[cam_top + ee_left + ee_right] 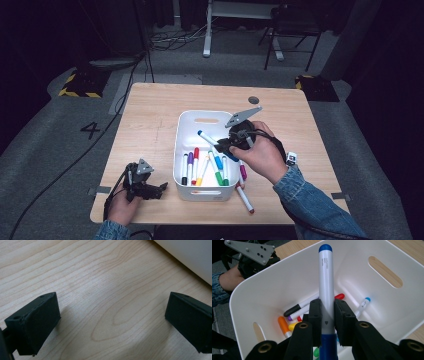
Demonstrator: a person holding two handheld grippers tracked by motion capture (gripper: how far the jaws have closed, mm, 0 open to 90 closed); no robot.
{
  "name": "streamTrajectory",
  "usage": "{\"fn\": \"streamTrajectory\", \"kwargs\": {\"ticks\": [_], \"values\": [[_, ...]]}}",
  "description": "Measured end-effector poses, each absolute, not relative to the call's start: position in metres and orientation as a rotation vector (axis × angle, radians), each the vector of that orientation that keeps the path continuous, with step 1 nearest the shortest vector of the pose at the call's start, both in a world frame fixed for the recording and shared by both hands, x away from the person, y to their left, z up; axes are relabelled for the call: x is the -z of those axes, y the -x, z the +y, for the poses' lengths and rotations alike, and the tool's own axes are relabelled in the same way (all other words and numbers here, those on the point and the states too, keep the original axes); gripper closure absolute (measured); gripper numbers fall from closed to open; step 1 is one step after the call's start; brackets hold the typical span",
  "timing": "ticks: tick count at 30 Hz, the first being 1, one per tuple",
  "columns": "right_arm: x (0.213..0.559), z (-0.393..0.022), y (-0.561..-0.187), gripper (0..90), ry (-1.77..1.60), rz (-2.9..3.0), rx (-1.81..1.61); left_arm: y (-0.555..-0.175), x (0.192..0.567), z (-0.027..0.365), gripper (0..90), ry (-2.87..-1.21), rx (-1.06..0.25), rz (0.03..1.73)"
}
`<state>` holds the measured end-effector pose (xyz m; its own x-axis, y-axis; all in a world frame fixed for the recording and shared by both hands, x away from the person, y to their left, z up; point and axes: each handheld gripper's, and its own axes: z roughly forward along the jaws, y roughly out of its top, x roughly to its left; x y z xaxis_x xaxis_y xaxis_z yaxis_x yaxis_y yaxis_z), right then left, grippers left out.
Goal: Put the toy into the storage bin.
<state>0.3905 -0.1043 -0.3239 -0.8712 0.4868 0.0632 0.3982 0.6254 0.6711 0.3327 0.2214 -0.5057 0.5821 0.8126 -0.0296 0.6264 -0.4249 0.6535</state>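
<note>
Left gripper (161,189) rests on the table (150,125) beside the bin (186,117), jaws wide apart, nothing between them. Bin already holds several markers; judged well along. Right gripper (327,315) is clamped on the blue marker (326,277), marker gripped mid-barrel, cap end pointing out past the jaws, over the bin's open middle. Left to do: drop this one, then two markers (245,197) lying on the table by the bin's right near corner.
</note>
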Motion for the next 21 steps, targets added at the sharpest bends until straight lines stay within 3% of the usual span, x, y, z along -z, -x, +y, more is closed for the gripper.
{"fn": "streamTrajectory", "kwargs": {"ticks": [21], "values": [[0.353, -0.097, -0.392, 76.9, -0.716, 2.812, -0.967, -0.333, 0.506, 0.221, 0.0, -2.188, -0.385, 1.14]]}}
